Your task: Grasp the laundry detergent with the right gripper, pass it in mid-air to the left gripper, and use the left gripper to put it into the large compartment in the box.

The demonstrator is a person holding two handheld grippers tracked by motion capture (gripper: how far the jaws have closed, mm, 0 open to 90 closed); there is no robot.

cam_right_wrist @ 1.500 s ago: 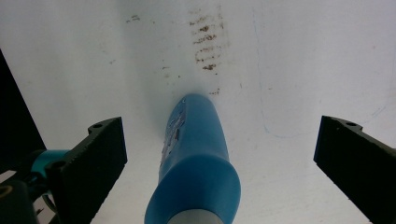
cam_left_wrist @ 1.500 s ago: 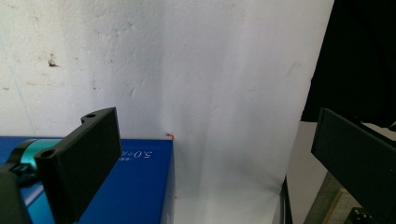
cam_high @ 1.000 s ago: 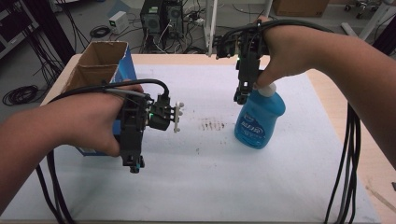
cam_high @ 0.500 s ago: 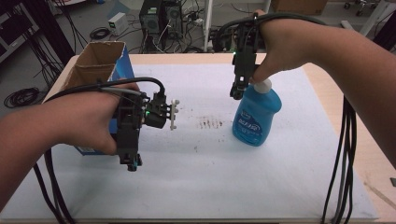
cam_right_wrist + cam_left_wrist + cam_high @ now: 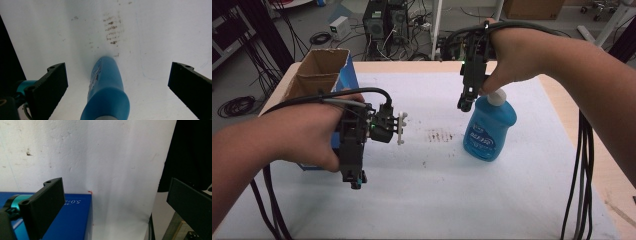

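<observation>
Right gripper [image 5: 465, 102] has shifted slightly toward the far tabletop edge above the blue bottle [image 5: 488, 127], which now stands more upright; left gripper [image 5: 356, 181] barely moved.

The right gripper's jaws are spread wide and grip nothing; in the right gripper view the blue bottle [image 5: 106, 90] rises between them, its white cap at the bottom edge, touching neither jaw. The left gripper's jaws are also spread and empty, over the white sheet [image 5: 437, 200] that covers the tabletop, with a blue box [image 5: 72, 217] just beside the left-hand jaw. Beyond the right gripper's jaws the sheet carries brown smudges [image 5: 112, 30]. The high view adds an open cardboard box [image 5: 319, 72] and, behind the tabletop, cables and computer cases [image 5: 384, 25] on the floor.
</observation>
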